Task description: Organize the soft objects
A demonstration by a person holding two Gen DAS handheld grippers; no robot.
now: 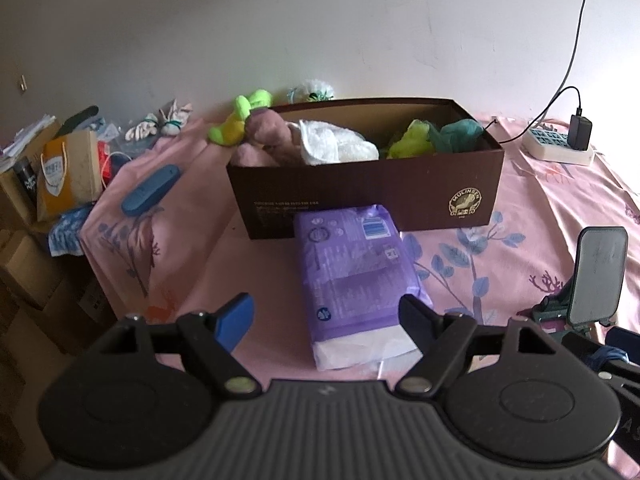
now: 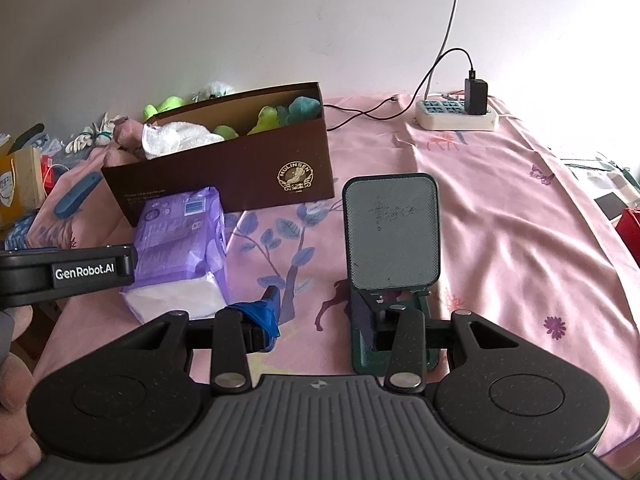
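**Purple pack lies against the box, both grippers spread**

The pack (image 1: pixel 352 280) is a soft purple plastic-wrapped bundle, printed with small text, round icons and a blue label near its far end. Its near end is clear film showing white folded sheets inside. It lies flat on the pink floral sheet (image 1: pixel 520 208), far end touching the front wall of the brown box (image 1: pixel 360 188), near end reaching toward the left gripper (image 1: pixel 326 316).

The left gripper's fingers stand wide apart, gripping nothing; the right finger sits over the pack's near right corner, though contact cannot be told. The right gripper (image 2: pixel 316 312) is also spread and holds nothing, 1 finger wrapped in blue, the other close in front of a green phone stand (image 2: pixel 394 236) that stands on the sheet to the pack's right.

The box is open-topped with a gold emblem. Inside, from left: a mauve plush (image 1: pixel 268 132), a white towel (image 1: pixel 336 142), a yellow-green toy (image 1: pixel 412 140) and a teal cloth (image 1: pixel 460 130). Behind its left end lies a lime plush (image 1: pixel 240 116). A blue case (image 1: pixel 150 196) rests left of the box; a power strip (image 1: pixel 556 146) sits far right.
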